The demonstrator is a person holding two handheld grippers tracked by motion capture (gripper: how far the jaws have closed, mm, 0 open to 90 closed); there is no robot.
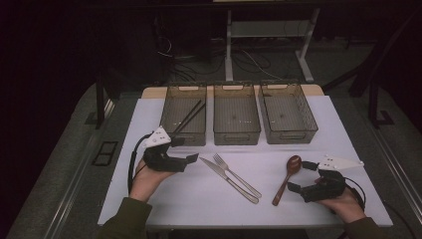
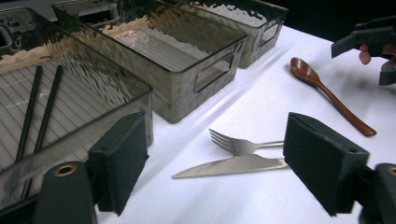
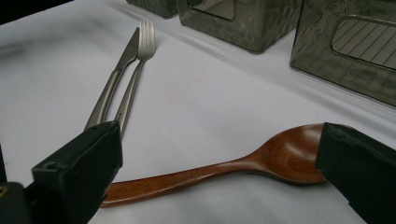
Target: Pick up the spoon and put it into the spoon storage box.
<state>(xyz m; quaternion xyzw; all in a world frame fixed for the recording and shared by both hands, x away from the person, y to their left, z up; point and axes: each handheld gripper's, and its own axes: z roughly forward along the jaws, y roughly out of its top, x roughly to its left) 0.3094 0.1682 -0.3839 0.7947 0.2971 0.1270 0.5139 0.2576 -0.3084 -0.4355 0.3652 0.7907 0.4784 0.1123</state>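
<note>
Three grey bins (image 1: 237, 119) stand in a row at the far side of the desk (image 1: 199, 199), and the left one (image 1: 183, 117) already holds two black chopsticks (image 1: 188, 118). The step in hand, as I judge it, is to pick up the wooden spoon (image 1: 285, 180) with your right gripper (image 1: 301, 176), so bring it down over the handle, not over the bowl. The fingers (image 3: 79, 172) of this gripper are wide open and the spoon lies on the desk between them, with the bowl toward the bins. Close on the thin middle of the handle, where the wood is straight, and keep the fingers level with the desk so the spoon does not roll out.

Your left gripper (image 1: 185, 150) hangs just before the left bin, its fingers (image 2: 119, 158) also wide apart and holding nothing. The knife (image 1: 229, 180) and the fork (image 1: 237, 176) lie side by side, well apart from the spoon.

From the high view you see all the row and which bins are free. The right gripper view shows how the spoon handle rests flat on the desk. The left gripper view shows the toothed edge of the knife.
</note>
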